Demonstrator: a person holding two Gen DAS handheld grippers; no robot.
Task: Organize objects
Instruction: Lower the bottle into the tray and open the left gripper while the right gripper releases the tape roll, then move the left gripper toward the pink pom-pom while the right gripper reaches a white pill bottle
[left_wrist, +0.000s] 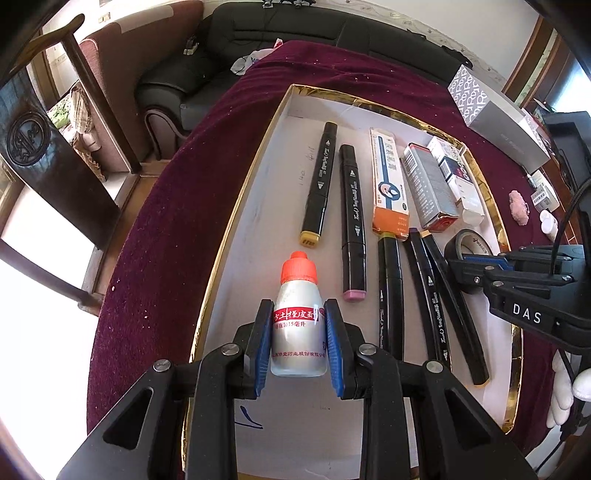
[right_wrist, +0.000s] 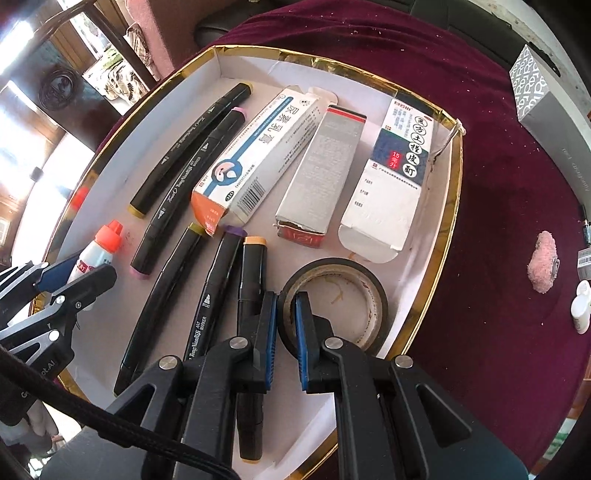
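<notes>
Two grippers work over a gold-rimmed tray (left_wrist: 284, 107) with a white floor, set on a dark red velvet cloth (left_wrist: 177, 206) flecked with pale crumbs. Beyond the tray's far rim stands a black leather sofa (left_wrist: 258, 40); off the tray's left side is a dark wooden chair (left_wrist: 44, 147) on a bright floor. A grey box (right_wrist: 546, 110) lies on the cloth off the tray's right rim.

Near the tray's left rim, the left gripper (left_wrist: 298, 332) is clenched on the bottle (left_wrist: 298, 325) by its body; its long axis runs toward the tray's far rim, red cap leading. Near the tray's near-right corner, the right gripper (right_wrist: 285, 332) pinches the wall of the tape (right_wrist: 354, 273), one finger inside the ring, one outside; the roll lies flat. Markers (right_wrist: 218, 295) and cartons (right_wrist: 325, 162) lie between them.
</notes>
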